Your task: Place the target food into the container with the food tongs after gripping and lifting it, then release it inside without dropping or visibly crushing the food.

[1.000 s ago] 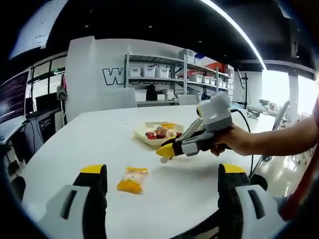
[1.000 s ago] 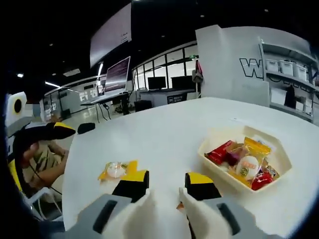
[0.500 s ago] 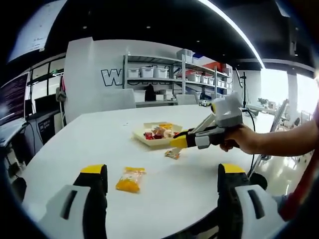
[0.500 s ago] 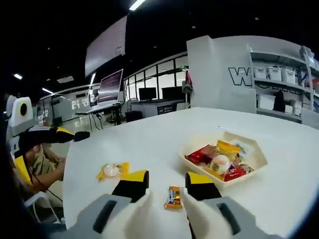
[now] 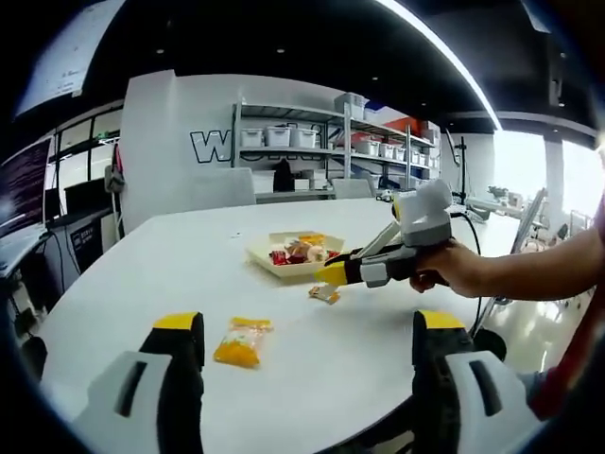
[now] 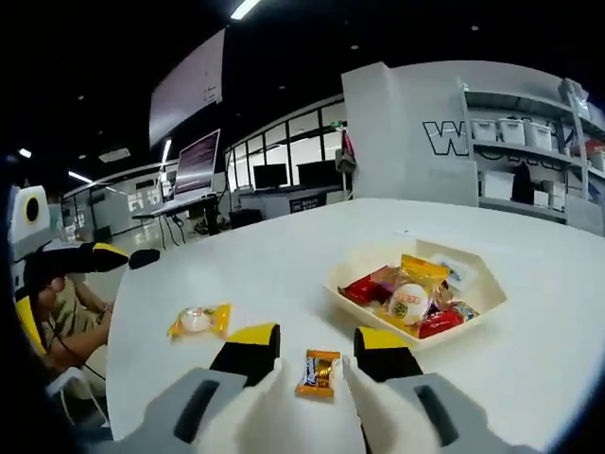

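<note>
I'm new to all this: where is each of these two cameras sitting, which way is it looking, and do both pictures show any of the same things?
Left gripper view: rides on the left gripper, looking across the white round table; its yellow-tipped jaws stand wide apart, and the person's hand holds the right gripper there.
Right gripper view: rides on the right gripper, jaws flanking a small orange wrapped candy; the left gripper enters at left.
Shared: the cream tray of snacks, the yellow snack packet, the candy.

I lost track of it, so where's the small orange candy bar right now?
The small orange candy bar lies on the white table, between the right gripper jaws, just short of the cream tray. The left gripper view shows it too.
</note>
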Motion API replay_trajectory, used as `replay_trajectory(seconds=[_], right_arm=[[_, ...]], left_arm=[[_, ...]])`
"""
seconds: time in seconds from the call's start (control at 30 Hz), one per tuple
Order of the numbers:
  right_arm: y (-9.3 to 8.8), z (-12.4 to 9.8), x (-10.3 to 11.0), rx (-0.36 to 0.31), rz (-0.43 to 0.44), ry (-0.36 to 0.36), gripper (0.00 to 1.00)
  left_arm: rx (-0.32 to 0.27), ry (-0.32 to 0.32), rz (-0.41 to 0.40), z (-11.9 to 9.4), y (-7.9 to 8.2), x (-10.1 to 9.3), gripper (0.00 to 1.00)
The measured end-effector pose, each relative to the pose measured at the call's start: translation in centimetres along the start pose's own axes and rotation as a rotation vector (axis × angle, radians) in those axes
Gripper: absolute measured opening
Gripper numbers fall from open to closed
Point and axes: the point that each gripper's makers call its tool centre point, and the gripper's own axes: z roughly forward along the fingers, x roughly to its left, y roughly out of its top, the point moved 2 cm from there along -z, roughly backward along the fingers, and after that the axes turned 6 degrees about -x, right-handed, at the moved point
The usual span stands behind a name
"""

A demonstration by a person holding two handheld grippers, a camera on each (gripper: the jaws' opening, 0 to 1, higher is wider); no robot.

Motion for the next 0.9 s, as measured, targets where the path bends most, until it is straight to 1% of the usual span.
replay_trajectory(seconds=[0.03,0.1,0.13,0.17,0.2,0.33,0.5,0.57,0.6,0.63,0.67,0.7,0.77,0.83,0.9], right_arm=[[-0.3,0.1,0.1,0.011,0.01,0.007,0.26],[-0.9,0.3,-0.1,0.033,-0.002,0.003,0.25],[-0.5,0.4,-0.2,0.007,-0.031,0.005,0.26],[-0.8,0.5,-0.2,0.022,-0.022,0.003,0.25],[-0.7,0.3,-0.1,0.02,-0.026,0.009,0.25],[-0.7,0.3,-0.4,0.022,-0.076,0.008,0.2],[-0.6,0.4,-0.4,0.015,-0.073,-0.009,0.19],[-0.6,0.4,-0.5,0.02,-0.066,-0.015,0.18],[-0.5,0.4,-0.6,0.022,-0.047,-0.016,0.18],[-0.5,0.4,-0.6,0.022,-0.023,-0.015,0.18],[-0.5,0.3,-0.4,0.019,0.028,-0.009,0.18],[-0.4,0.2,-0.4,0.01,0.05,-0.01,0.19],[-0.1,0.0,-0.7,0.004,0.044,-0.014,0.19],[0.3,-0.1,-0.5,-0.01,0.085,-0.006,0.19],[0.7,-0.3,-0.5,-0.021,0.099,-0.007,0.19]], left_arm=[[0.0,-0.001,0.0,0.0,0.0,0.0,0.89],[0.003,-0.002,0.001,0.1,-0.1,0.0,0.89],[0.004,-0.001,0.002,0.1,-0.1,0.1,0.89],[0.004,0.001,0.001,0.2,-0.1,0.2,0.89],[0.002,0.002,-0.002,0.2,-0.1,0.3,0.89],[-0.002,0.001,-0.014,0.5,-0.2,0.3,0.89],[0.002,-0.015,-0.015,0.8,-0.5,-0.1,0.89],[0.007,-0.015,-0.013,0.9,-0.7,0.0,0.89],[0.008,-0.015,-0.015,0.8,-0.7,0.1,0.89],[0.007,-0.015,-0.017,0.8,-0.8,0.1,0.88],[0.006,-0.014,-0.02,0.7,-0.8,0.2,0.88],[0.005,-0.01,-0.021,0.7,-0.8,0.4,0.88],[0.003,-0.006,-0.026,0.6,-0.8,0.6,0.88],[0.0,-0.003,-0.03,0.6,-0.8,0.7,0.88],[0.001,-0.002,-0.03,0.5,-0.9,0.7,0.88]])
